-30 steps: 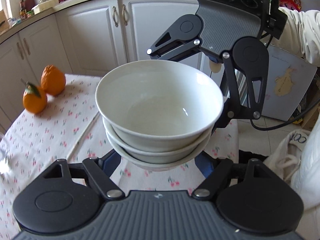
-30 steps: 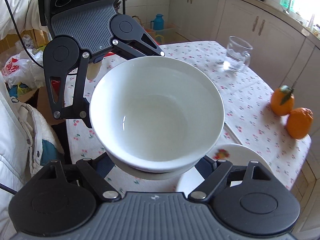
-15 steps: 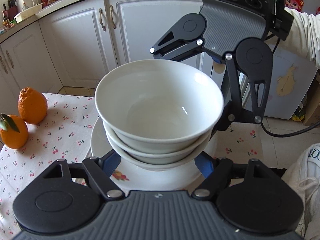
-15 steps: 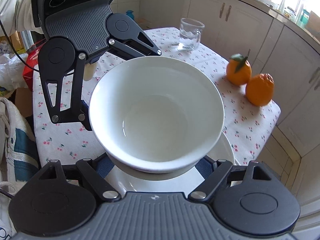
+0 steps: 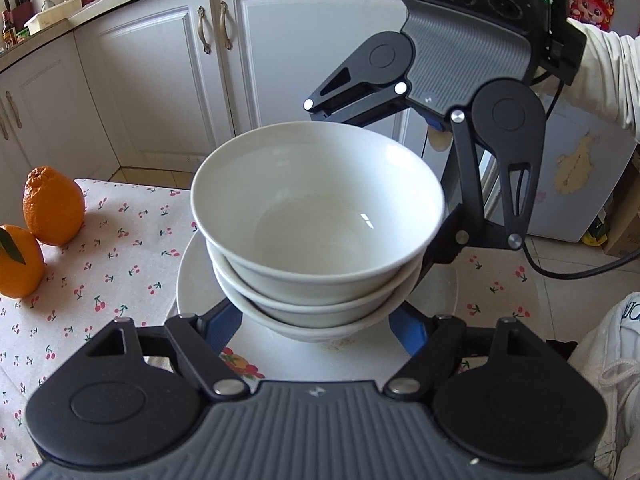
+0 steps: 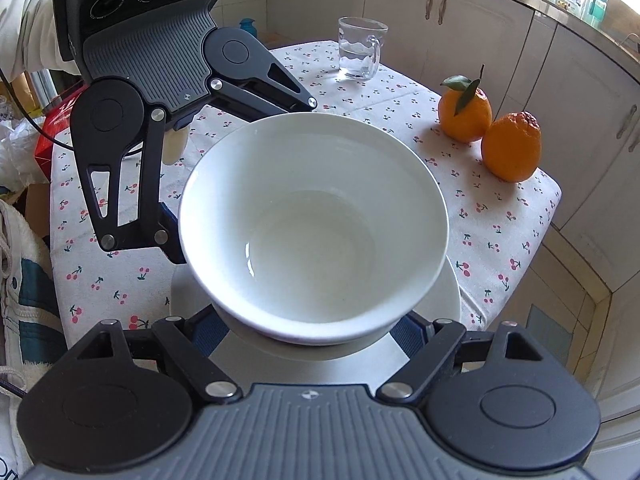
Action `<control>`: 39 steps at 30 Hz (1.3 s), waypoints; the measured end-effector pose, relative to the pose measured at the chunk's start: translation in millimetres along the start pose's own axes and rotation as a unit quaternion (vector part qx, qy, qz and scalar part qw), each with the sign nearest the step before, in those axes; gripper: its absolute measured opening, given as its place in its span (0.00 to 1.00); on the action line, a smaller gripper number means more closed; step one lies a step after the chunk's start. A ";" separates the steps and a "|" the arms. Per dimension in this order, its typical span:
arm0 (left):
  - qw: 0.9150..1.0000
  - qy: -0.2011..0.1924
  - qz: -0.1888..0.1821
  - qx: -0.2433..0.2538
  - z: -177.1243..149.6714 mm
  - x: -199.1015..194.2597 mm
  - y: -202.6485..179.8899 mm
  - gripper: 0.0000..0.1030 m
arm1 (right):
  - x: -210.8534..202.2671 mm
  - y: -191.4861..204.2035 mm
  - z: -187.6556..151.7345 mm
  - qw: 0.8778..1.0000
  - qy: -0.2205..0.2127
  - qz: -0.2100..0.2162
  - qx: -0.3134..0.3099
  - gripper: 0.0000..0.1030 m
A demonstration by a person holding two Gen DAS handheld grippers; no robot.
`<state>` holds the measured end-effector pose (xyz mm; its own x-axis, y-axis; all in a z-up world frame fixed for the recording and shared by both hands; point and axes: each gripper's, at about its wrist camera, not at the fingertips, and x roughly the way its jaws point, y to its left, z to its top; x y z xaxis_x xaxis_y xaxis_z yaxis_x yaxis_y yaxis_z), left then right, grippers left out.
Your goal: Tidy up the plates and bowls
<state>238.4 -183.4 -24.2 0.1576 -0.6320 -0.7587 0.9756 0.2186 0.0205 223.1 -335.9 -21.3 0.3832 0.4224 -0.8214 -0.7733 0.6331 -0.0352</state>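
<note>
Both hand-held grippers, left point(image 5: 316, 320) and right point(image 6: 308, 328), clamp the stacked bowls point(image 5: 316, 240) just above the plate point(image 5: 192, 280), not yet released.

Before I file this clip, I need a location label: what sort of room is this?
Most likely a home kitchen: white panelled cabinets under a cluttered countertop, and a cherry-print tablecloth bearing two oranges.

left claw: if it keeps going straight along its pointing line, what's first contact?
The left claw already grips the stack of bowls from one side, the right claw opposite. Pushed further along its downward-forward line, the stack's base would likely meet the white plate beneath first; the gap between them is hard to judge.
</note>
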 end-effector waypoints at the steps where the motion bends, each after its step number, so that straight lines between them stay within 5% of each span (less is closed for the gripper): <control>1: 1.000 0.000 -0.001 -0.002 -0.2 0.3 0.5 0.78 | 0.2 -0.1 0.0 1.000 0.000 0.000 0.001 0.86; 19: 1.000 -0.005 0.013 0.004 -1.2 2.6 -0.7 0.78 | 1.0 -1.2 -1.7 1.000 0.000 -0.004 0.021 0.86; 24: 1.000 -0.015 0.025 0.005 -1.9 -1.3 -3.2 0.86 | 0.6 4.2 -2.1 1.000 0.001 -0.015 0.018 0.87; 34: 0.994 -0.045 0.094 -0.017 -20.9 -36.6 -30.5 0.89 | -25.0 27.8 -0.1 0.998 -0.012 -0.059 0.034 0.98; 39: 0.981 -0.103 0.158 -0.053 -34.0 -69.8 -61.0 0.97 | -47.3 58.8 0.4 0.990 -0.025 -0.124 0.059 1.00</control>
<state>162.7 -127.4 5.3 0.4876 -0.6547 -0.5776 0.8533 0.4974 0.1565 159.7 -318.4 15.7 0.5813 0.2740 -0.7662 -0.5883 0.7920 -0.1631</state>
